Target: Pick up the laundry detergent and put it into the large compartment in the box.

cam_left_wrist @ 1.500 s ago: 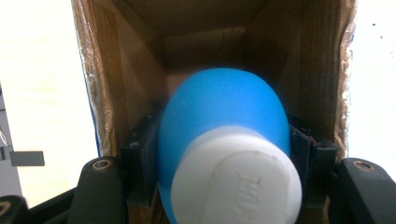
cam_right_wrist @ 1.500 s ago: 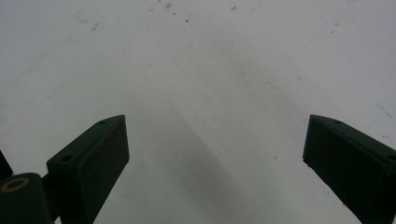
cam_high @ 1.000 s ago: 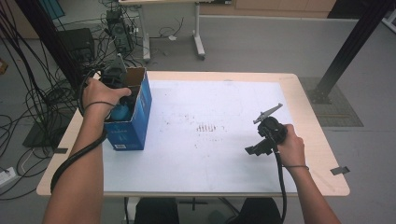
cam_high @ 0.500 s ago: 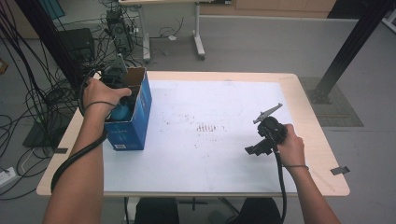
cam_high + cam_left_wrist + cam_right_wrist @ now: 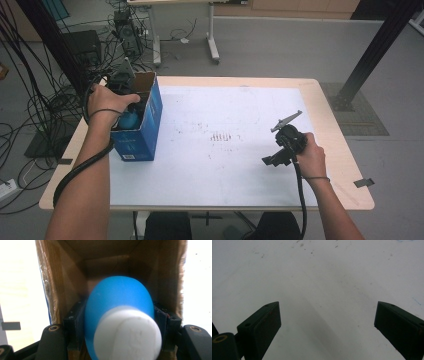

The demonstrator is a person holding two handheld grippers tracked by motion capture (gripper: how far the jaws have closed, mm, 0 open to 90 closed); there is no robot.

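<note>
Left gripper view: blue bulb (image 5: 117, 305) inside box (image 5: 60, 277)

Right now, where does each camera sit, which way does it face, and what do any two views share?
High view: above the person's side of the table, looking forward and down at the white-topped wooden table; both forearms, left gripper, right gripper.
Left gripper view: on the left gripper, looking into the open blue cardboard box; its jaws, which have just been opening, flank a blue ball-shaped object with a white end.
Right gripper view: on the right gripper, facing bare tabletop; jaws wide apart.
Shared: high and left gripper views show box and blue object.
</note>
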